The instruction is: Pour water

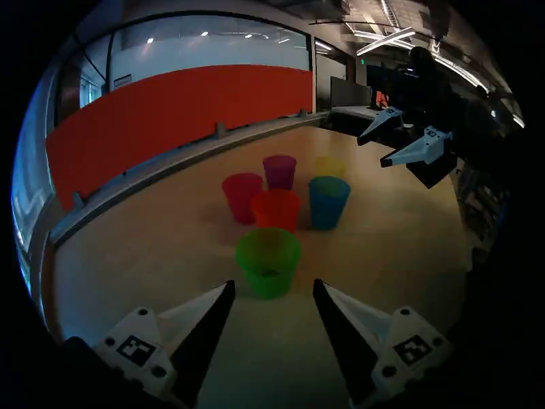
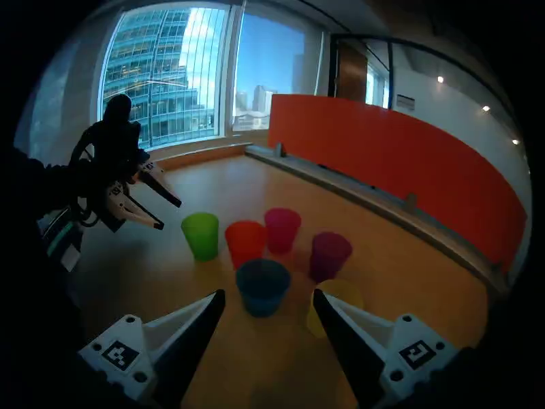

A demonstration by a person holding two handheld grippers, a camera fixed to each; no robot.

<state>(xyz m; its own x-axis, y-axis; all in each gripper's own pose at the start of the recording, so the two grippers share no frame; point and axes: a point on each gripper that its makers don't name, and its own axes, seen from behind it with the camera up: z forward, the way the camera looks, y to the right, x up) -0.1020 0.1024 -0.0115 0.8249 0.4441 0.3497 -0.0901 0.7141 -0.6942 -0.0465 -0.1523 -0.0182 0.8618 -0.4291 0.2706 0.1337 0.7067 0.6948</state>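
Observation:
Several coloured plastic cups stand clustered on a wooden table (image 1: 381, 259). In the left gripper view, a green cup (image 1: 268, 259) is nearest, just ahead of my open left gripper (image 1: 273, 286). Behind it stand an orange cup (image 1: 276, 208), a pink cup (image 1: 242, 196), a purple cup (image 1: 280, 170), a blue cup (image 1: 328, 201) and a yellow cup (image 1: 330, 166). My right gripper (image 1: 371, 153) hovers open beyond them. In the right gripper view, the blue cup (image 2: 263, 285) sits just ahead of the open right gripper (image 2: 268, 294). The yellow cup (image 2: 334, 300) is partly hidden by its finger. The left gripper (image 2: 169, 215) is open beside the green cup (image 2: 201, 234).
An orange partition (image 1: 184, 116) on a grey rail runs along the table's far edge. Large windows (image 2: 170, 75) stand behind the person's arm holding the left gripper. Bare tabletop (image 2: 381, 273) surrounds the cups.

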